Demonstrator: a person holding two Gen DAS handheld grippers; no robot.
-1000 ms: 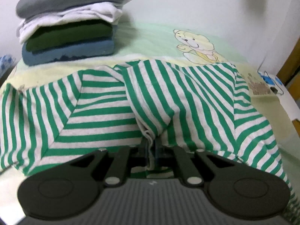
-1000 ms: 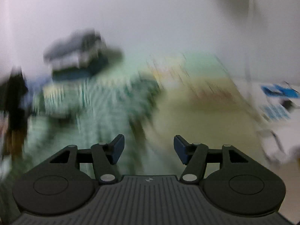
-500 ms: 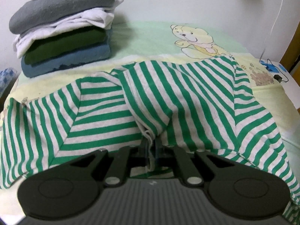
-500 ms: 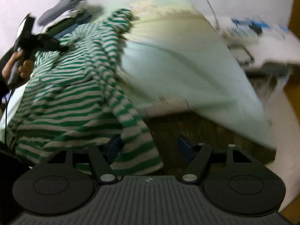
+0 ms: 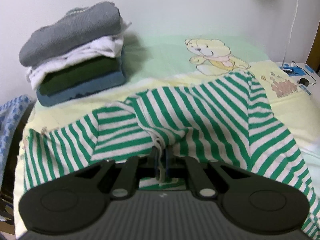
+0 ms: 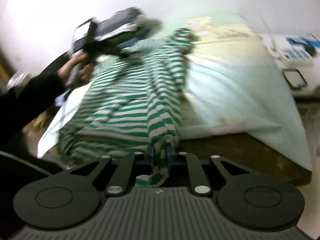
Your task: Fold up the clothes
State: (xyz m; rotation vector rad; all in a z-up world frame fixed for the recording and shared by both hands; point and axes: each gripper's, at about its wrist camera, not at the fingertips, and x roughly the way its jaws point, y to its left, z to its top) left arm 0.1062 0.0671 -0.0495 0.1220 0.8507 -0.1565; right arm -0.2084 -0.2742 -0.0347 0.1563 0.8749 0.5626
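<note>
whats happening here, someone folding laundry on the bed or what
Yes. A person holds a gripper in each hand, both clamped on a green-and-white striped garment spread over the bed. The left gripper pinches one bunched edge; the right gripper has just been closing and now pinches another edge near the bed's side. The fold itself is not yet made. A stack of folded clothes sits at the back of the bed.
</note>
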